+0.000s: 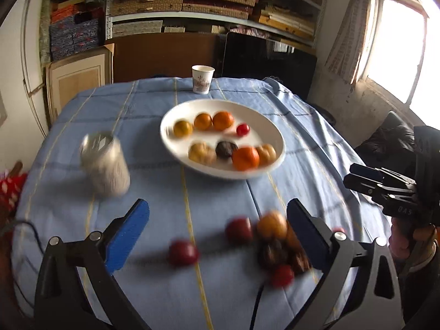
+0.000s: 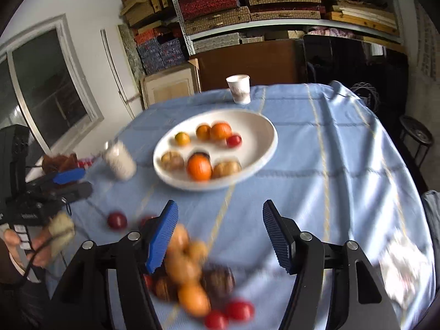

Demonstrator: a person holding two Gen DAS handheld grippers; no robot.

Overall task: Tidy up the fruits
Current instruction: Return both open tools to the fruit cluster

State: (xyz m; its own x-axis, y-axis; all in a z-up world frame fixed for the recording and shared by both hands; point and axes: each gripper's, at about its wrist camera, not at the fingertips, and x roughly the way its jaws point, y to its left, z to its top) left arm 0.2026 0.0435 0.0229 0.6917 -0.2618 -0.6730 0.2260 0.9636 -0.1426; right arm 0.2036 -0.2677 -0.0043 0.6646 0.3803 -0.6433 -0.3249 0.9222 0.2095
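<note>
A white plate [image 1: 261, 121] sits mid-table and holds several fruits: oranges, yellowish ones, a small red one and a dark one. Nearer me a loose pile of fruit [image 1: 272, 236] lies on the blue cloth, with a red fruit [image 1: 183, 253] apart to its left. My left gripper [image 1: 217, 236] hangs open and wide over this spot, with nothing pressed between its pads. In the right wrist view the same pile [image 2: 189, 269] lies by the left finger of my right gripper [image 2: 220, 233], which is open and grips nothing. The plate [image 2: 255, 126] lies beyond it.
A pale can [image 1: 106, 165] stands left of the plate and a paper cup [image 1: 202, 79] behind it near the far table edge. A crumpled white thing [image 2: 404, 261] lies at the right. Each gripper shows in the other's view: right gripper [image 1: 353, 176], left gripper [image 2: 82, 182].
</note>
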